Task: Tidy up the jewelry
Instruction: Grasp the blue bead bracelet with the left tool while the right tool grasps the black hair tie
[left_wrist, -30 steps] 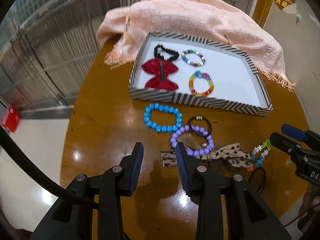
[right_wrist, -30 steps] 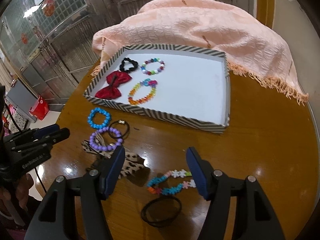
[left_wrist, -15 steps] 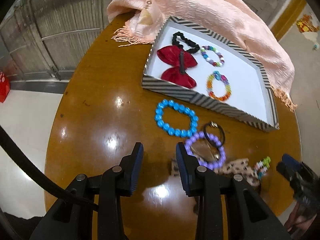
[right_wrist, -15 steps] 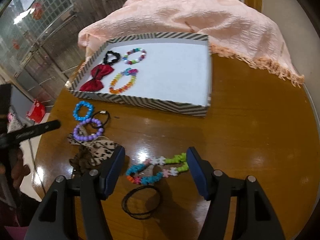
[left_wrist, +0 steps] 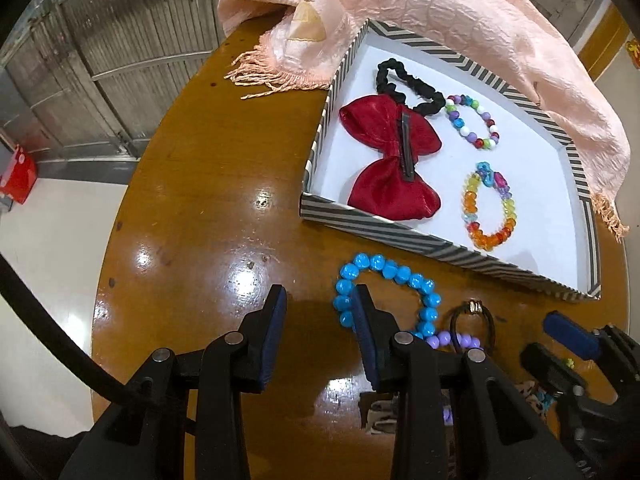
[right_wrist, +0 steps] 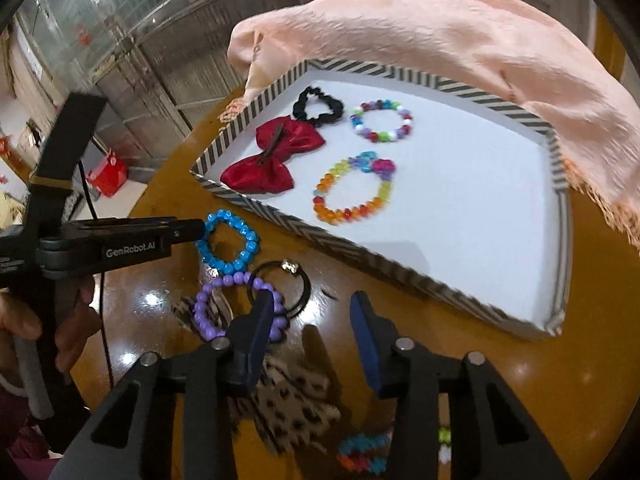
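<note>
A striped tray (left_wrist: 384,232) (right_wrist: 360,246) holds a red bow (left_wrist: 390,156) (right_wrist: 274,156), a black scrunchie (left_wrist: 404,82) (right_wrist: 318,106) and two multicoloured bead bracelets (left_wrist: 490,208) (right_wrist: 352,190). On the table lie a blue bead bracelet (left_wrist: 390,272) (right_wrist: 230,242), a purple bead bracelet (right_wrist: 236,306), a black hair tie (right_wrist: 288,286), a leopard bow (right_wrist: 292,396) and a flower bracelet (right_wrist: 364,454). My left gripper (left_wrist: 318,306) (right_wrist: 198,228) is open, its right finger touching the blue bracelet's left side. My right gripper (right_wrist: 310,312) (left_wrist: 548,334) is open above the hair tie and leopard bow.
A peach fringed shawl (left_wrist: 420,12) (right_wrist: 440,36) drapes over the tray's far edge. The round glossy wooden table (left_wrist: 200,184) drops off at the left. A red box (left_wrist: 18,174) sits on the floor.
Both grippers moved forward. The left one closed in on the blue bracelet. The right one passed over the flower bracelet and black band to the hair tie and leopard bow.
</note>
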A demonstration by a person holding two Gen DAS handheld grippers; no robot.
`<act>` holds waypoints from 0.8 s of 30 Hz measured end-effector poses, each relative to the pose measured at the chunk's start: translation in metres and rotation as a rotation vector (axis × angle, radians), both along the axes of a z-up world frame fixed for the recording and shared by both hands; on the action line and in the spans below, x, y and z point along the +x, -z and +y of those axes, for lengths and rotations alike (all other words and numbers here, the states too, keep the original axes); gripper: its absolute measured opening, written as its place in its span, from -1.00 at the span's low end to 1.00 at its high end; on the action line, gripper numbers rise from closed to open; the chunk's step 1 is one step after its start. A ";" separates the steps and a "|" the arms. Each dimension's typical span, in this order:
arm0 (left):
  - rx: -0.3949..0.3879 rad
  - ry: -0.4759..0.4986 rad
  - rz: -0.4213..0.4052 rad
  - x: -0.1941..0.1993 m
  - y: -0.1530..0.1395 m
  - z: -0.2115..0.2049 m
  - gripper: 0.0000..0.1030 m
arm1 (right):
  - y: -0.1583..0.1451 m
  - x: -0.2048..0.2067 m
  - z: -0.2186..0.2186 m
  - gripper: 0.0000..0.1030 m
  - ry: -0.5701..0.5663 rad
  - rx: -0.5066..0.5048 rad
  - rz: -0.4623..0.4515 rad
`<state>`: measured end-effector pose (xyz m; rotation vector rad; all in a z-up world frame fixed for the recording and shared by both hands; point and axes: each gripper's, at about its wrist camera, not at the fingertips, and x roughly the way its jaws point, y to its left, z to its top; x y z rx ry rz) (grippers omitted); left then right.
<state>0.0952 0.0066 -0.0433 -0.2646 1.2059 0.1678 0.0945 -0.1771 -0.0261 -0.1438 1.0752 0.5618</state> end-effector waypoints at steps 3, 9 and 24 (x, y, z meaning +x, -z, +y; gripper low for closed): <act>0.005 0.006 0.014 0.004 0.005 -0.001 -0.47 | 0.010 0.007 0.009 -0.34 -0.009 -0.012 0.033; 0.069 0.042 0.006 0.009 0.007 -0.011 -0.44 | 0.026 0.010 0.022 -0.57 -0.030 -0.071 0.049; -0.057 0.117 -0.045 0.010 -0.002 -0.002 -0.95 | 0.005 -0.001 0.007 -0.99 -0.026 -0.024 0.024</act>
